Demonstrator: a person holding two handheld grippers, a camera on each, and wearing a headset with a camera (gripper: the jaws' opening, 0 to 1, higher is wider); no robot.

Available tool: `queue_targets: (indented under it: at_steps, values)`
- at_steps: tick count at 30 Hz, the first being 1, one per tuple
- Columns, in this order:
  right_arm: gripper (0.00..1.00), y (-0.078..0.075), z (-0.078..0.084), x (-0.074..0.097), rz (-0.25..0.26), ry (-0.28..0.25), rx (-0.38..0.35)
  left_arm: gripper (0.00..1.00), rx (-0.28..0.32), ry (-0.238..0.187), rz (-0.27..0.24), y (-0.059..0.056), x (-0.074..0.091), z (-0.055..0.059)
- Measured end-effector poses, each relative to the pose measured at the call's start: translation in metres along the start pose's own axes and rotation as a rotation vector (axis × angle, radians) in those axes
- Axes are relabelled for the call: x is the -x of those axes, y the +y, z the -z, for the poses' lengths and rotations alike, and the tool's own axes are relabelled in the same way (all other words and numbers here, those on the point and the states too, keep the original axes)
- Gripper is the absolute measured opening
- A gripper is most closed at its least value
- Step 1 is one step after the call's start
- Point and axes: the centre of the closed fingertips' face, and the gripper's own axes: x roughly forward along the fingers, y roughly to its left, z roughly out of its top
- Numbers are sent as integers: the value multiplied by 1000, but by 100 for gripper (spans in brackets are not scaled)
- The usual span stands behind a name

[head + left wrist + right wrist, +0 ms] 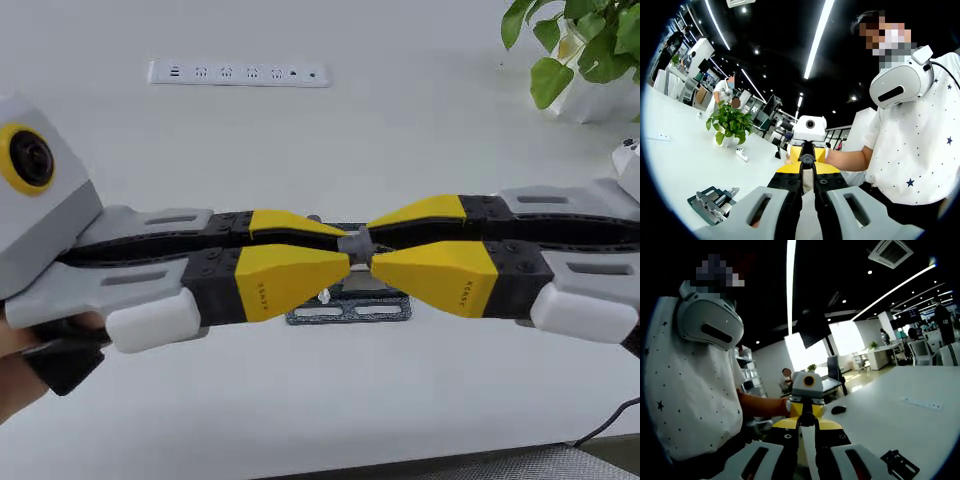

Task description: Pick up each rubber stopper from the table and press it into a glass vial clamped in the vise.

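**A:** Item one, stopper (356, 243). Where is it, and why there?
**B:** Small grey piece, held above the vise (345, 312), where the two grippers meet tip to tip. Probably a hand-over or re-grip before pressing in, but that is a judgement.
**A:** Left gripper (347, 254)?
**B:** Jaws drawn together, seemingly nipped on the stopper.
**A:** Right gripper (373, 256)?
**B:** Jaws together too, tips against the same piece. Which gripper bears it is not certain.
**A:** Vial?
**B:** A pale glint at the vise's left edge, too small to call.
**A:** How do the views differ?
**B:** Head view: both grippers level, nose to nose over the vise, with a power strip (238, 73) far back on the table. Left gripper view: the stopper as a round grey end at the jaw tips, the vise low and to the left, a plant (730, 124) behind, and the person's headset (900, 82). Right gripper view: a corner of the vise at the lower right, and the left gripper head-on.
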Motion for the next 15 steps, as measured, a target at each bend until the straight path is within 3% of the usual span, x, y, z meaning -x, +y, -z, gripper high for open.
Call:
queue_targets:
  at_steps: [15]
  values:
    - [8,-1,-1,2,-3,-16,-40,4,-23,0,-4,-3,-1,-1]
